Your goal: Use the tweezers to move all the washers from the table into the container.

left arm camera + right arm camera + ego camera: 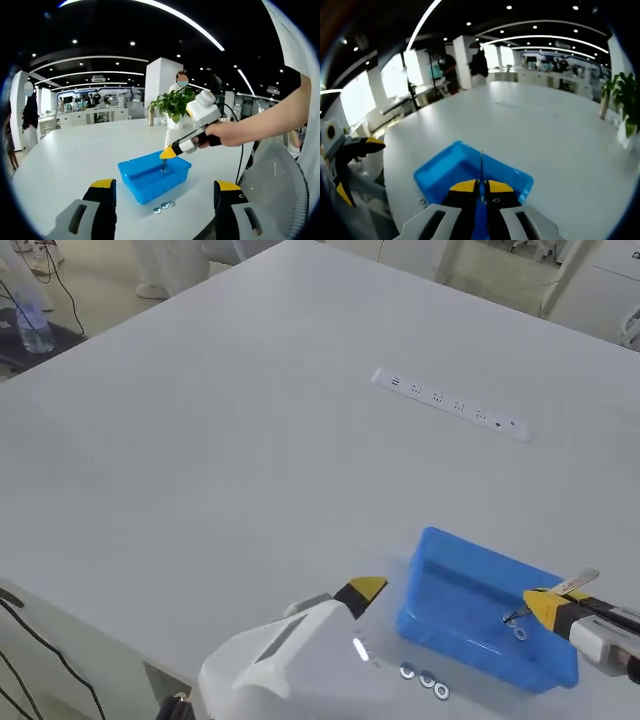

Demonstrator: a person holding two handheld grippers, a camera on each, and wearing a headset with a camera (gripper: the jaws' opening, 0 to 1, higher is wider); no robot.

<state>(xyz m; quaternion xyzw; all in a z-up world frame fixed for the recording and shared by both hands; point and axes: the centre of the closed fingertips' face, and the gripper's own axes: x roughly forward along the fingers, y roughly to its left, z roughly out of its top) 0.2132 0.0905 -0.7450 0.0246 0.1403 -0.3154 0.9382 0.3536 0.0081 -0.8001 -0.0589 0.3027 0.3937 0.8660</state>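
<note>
A blue container (470, 590) stands near the table's front right edge. My right gripper (548, 608) is shut on the metal tweezers (578, 583), whose tips point down into the container. One washer (520, 633) lies inside, just beside the tips. Three washers (427, 678) lie in a row on the table in front of the container. My left gripper (362, 590) hovers left of the container, open and holding nothing. The left gripper view shows the container (145, 180), the washers (164, 205), and the right gripper (172, 151) over it. The right gripper view looks along the tweezers (481, 167) into the container (445, 172).
A white power strip (450, 405) lies farther back on the white table (250, 440). A potted plant (172, 102) stands beyond the container in the left gripper view. People stand past the table's far end, and cables hang off its near left edge.
</note>
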